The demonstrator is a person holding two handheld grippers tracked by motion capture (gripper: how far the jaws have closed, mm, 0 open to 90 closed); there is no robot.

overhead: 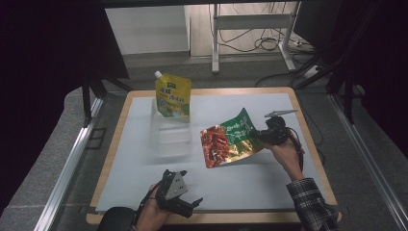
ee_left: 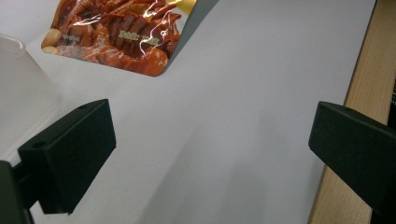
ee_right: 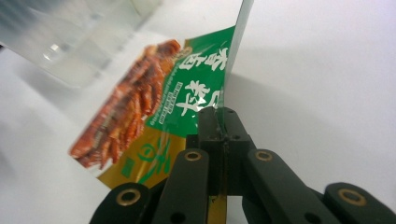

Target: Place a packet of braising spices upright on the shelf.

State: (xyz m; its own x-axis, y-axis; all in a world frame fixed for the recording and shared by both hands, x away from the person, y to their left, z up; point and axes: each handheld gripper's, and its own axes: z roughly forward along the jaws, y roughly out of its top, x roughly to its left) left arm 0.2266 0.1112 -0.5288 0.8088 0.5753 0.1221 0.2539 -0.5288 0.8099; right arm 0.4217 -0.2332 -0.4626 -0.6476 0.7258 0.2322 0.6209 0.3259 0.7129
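Upper part of the snack pouch (ee_left: 116,35) cut off by the left gripper view's top edge

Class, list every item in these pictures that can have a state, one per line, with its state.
Snack packet: sealed, pinched at its edge, lifted.
Yellow spout pouch: capped, upright in the box.
Clear plastic box: lidless, on the mat.
Right tongs: shut on the packet.
Left tongs: open, nothing between them.
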